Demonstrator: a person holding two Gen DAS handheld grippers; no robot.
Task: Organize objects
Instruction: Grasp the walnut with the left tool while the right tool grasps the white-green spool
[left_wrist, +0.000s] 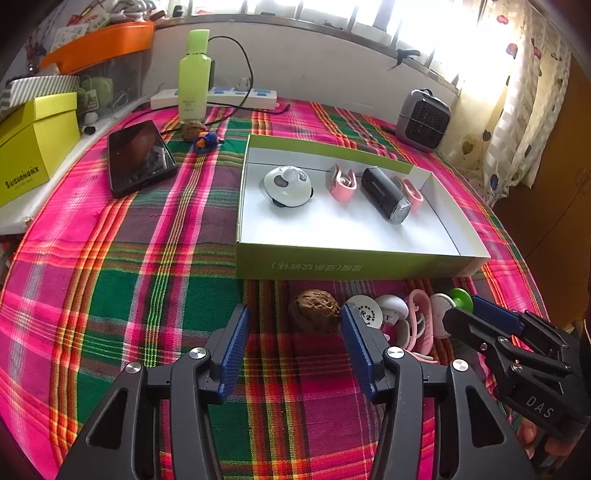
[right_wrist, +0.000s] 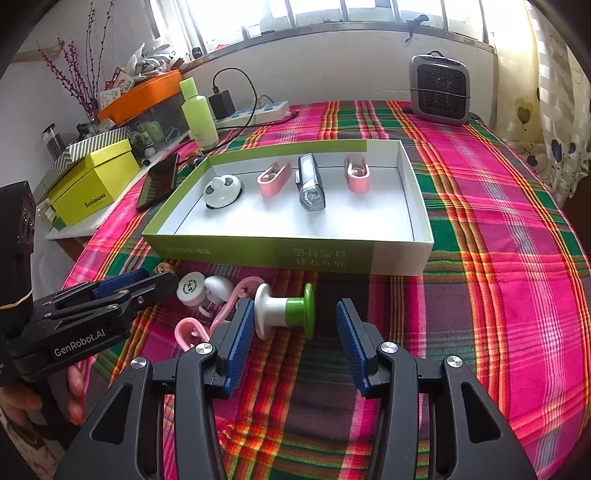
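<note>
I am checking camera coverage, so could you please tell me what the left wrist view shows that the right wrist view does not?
Only the left wrist view shows the whole walnut before the box and a second walnut by the phone.

Only the right wrist view shows the whole green-and-white spool between the open right hand-held gripper.

Both show the box, its four items and the heater.

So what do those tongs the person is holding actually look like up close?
Both tongs are matte black plastic frames with triangular cutouts and round silver screws. Each finger carries a ribbed blue rubber pad. The left tongs bear white "GenRobot.AI" lettering on the side; the right tongs show "DAS". No cables are visible, only bare fingers gripping the handles.
</note>
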